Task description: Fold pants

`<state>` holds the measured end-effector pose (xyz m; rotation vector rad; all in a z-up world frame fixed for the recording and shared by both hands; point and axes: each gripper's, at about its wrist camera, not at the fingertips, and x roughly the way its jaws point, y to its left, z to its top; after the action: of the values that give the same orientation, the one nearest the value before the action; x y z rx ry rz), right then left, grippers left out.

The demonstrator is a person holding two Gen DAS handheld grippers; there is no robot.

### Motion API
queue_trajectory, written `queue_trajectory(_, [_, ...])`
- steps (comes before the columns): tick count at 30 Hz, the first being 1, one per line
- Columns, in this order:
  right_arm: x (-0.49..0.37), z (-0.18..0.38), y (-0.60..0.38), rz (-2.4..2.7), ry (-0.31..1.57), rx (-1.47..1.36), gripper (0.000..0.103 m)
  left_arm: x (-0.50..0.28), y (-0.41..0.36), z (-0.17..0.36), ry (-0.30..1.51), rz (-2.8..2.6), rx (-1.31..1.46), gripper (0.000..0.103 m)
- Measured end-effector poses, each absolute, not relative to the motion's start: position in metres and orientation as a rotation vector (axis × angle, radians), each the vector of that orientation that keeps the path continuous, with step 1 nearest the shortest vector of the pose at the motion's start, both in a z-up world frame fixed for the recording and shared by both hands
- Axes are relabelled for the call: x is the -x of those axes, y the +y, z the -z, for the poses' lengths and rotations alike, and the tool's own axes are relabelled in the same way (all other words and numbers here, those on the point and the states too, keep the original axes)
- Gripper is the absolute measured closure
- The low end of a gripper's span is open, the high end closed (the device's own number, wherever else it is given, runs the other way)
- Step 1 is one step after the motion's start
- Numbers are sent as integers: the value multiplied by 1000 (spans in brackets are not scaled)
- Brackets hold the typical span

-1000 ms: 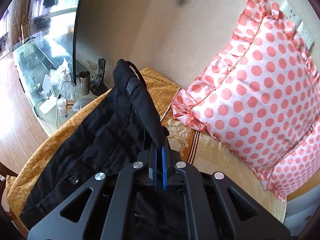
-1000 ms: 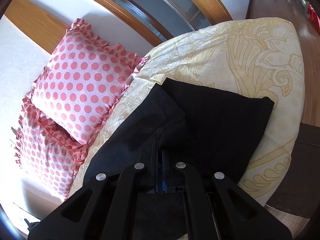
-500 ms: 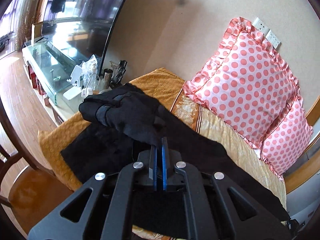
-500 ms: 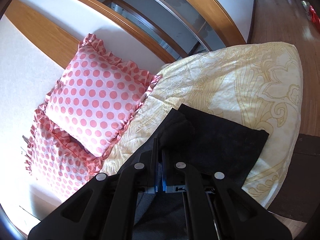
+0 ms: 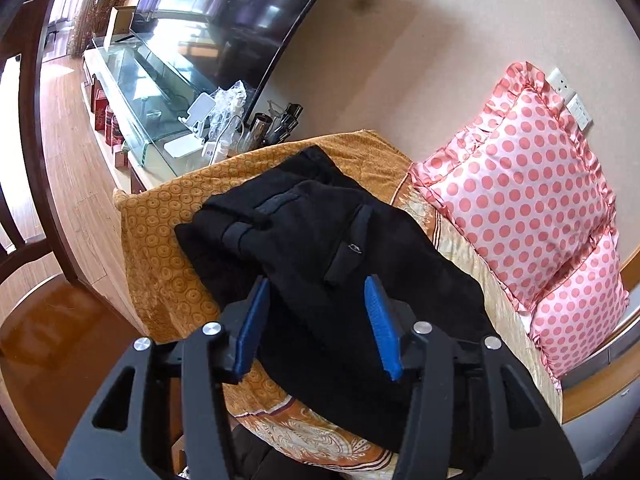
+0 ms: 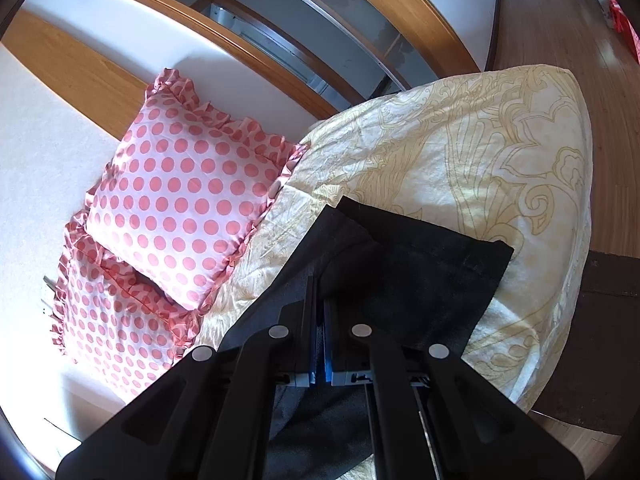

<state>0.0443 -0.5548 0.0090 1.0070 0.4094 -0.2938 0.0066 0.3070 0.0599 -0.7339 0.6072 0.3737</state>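
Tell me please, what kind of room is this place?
Most likely a bedroom in a home. The black pants lie on a bed with a patterned bedspread and polka-dot pillows, and a large television stands over a glass cabinet.

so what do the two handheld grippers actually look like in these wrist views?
Both look alike. The left gripper has a matte black frame with triangular cut-outs, round silver bolt heads and two flat fingers faced with ribbed blue pads. The right gripper has the same black frame and silver bolts, with blue pads and pale grey blocks at the finger bases. No cables, markings, hands or sleeves are visible.
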Motion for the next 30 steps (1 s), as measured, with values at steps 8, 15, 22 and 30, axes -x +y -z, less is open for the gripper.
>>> queue_trajectory(8, [-45,-4,-559,291,413,-1042,100,-7,322,-48,629,-379,807,92])
queue_trajectory(15, [-44,-9,-559,294,404,-1028,100,3,318,-59,609,-377,749,99])
queue_trajectory(22, [-33,-22,-559,301,359,-991,100,13,318,-58,595,-382,757,100])
queue_trajectory(30, [-28,5,-572,391,450,-1009,100,14,319,-43,636,-405,743,100])
